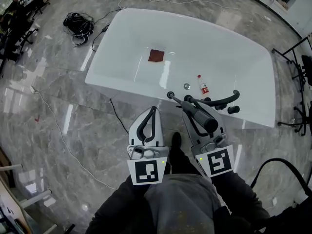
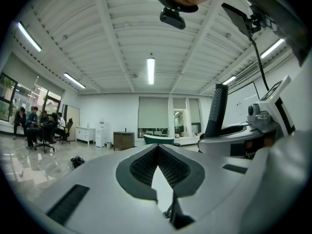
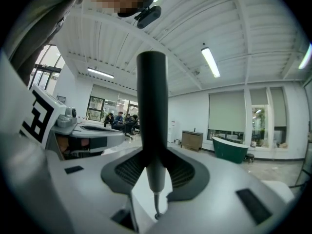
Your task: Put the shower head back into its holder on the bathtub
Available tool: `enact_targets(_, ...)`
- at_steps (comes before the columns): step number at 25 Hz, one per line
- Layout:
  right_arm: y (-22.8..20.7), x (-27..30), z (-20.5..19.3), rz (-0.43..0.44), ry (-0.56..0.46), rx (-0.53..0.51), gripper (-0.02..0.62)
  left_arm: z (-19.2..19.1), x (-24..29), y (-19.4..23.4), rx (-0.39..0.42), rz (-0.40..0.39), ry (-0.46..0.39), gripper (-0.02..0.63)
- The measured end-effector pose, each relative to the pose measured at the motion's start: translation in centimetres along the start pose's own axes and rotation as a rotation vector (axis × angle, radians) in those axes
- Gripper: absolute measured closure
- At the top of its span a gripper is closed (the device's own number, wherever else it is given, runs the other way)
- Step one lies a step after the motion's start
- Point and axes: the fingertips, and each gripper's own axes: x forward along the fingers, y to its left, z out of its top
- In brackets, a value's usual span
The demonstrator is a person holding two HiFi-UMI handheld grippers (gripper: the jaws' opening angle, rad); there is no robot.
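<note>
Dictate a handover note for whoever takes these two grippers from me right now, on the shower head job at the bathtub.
Left hand-held gripper: jaws together, nothing in them, held beside the right one.
Right hand-held gripper: shut on the handle of the shower head, which runs along the jaws. Its hose loops to the near rim of the bathtub.
Done: the shower head is in hand, close to the near rim.
Left: seat it in its holder among the rim fittings, then let go. I cannot tell which fitting is the holder.
</note>
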Motion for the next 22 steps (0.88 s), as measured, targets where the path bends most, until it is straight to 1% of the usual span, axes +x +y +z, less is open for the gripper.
enact_targets(3, -0.5, 0.9, -0.9, 0.02, 0.008, 0.004, 0.454, -0.6, 1.3, 0.3, -0.002, 0.02, 0.009, 0.603)
enact_targets(11, -2.1, 3.6, -3.5, 0.097, 0.036, 0.031, 0.454, -2.5, 5.6, 1.0, 0.03, 0.062, 0.05, 0.603)
enact_targets(17, -2.7, 4.8, -4.6, 0.146, 0.034, 0.037, 0.454, -3.7, 6.9, 1.1, 0.031, 0.102, 0.05, 0.603)
enact_targets(22, -2.5, 5.3, -5.1, 0.159, 0.04, 0.039, 0.454, -4.5, 7.1, 1.0, 0.018, 0.102, 0.061, 0.603)
